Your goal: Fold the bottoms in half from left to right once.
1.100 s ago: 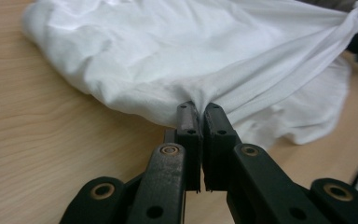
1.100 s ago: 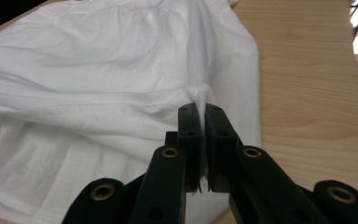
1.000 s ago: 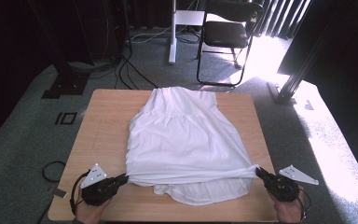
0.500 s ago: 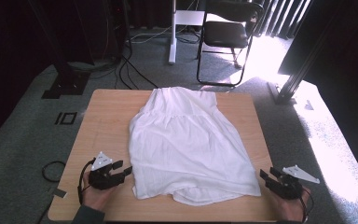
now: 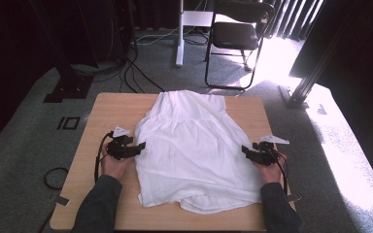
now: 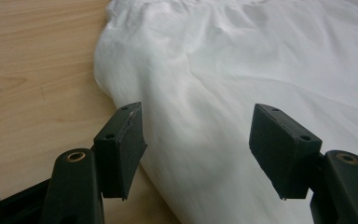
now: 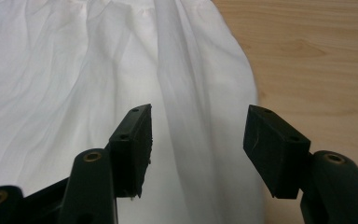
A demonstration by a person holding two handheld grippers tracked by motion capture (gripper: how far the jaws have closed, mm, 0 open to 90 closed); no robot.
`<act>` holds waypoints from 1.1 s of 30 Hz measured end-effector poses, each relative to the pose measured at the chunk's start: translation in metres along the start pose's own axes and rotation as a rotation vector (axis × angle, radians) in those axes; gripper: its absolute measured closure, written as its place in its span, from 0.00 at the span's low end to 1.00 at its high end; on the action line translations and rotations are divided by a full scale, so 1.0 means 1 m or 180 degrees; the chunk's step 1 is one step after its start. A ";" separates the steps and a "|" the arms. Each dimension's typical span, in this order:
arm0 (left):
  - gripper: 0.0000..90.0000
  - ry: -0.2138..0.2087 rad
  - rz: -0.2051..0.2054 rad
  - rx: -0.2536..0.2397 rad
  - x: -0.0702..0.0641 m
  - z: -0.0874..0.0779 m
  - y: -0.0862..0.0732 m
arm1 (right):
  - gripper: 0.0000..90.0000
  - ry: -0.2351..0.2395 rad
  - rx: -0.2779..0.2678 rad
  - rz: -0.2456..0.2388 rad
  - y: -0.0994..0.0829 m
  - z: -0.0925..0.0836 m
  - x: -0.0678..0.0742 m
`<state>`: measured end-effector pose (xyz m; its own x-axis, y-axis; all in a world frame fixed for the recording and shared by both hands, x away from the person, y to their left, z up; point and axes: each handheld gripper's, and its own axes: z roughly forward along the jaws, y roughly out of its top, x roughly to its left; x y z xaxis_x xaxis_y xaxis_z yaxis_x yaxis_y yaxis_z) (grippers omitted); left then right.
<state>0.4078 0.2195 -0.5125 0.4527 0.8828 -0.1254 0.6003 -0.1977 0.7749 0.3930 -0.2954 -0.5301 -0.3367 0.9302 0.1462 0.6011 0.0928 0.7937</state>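
A white sleeveless garment [image 5: 194, 145] lies spread flat on the wooden table [image 5: 111, 107], its hem bunched toward the front edge. My left gripper [image 5: 140, 145] is at the garment's left side edge, about halfway up. Its jaws have just been opening; in the left gripper view the gripper [image 6: 198, 126] stands open over the cloth edge [image 6: 242, 60], the pads not pressing it. My right gripper [image 5: 244, 150] mirrors it at the right side edge. Its jaws have also just been opening, and the gripper [image 7: 198, 126] stands open above the cloth [image 7: 74, 70], beside bare wood [image 7: 317, 56].
Bare wood borders the garment on both sides [image 6: 32, 56]. Behind the table stand a black folding chair [image 5: 235, 34] and a white post [image 5: 178, 34]. Cables [image 5: 136, 73] trail on the carpet, and a black frame leg [image 5: 311, 73] stands at the right.
Both grippers let go of the stretched hem corners near the front edge, opened, and moved away from the person along the garment's sides. The hem has settled back onto the table.
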 end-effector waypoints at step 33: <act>0.96 -0.0119 0.0096 0.0421 0.004 0.003 -0.032 | 0.98 -0.0325 0.0440 0.0109 0.003 0.037 -0.015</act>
<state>0.3929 0.2279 -0.5394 0.4947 0.8596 -0.1281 0.6665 -0.2807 0.6906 0.4266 -0.2964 -0.5521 -0.2432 0.9642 0.1055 0.7073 0.1019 0.6995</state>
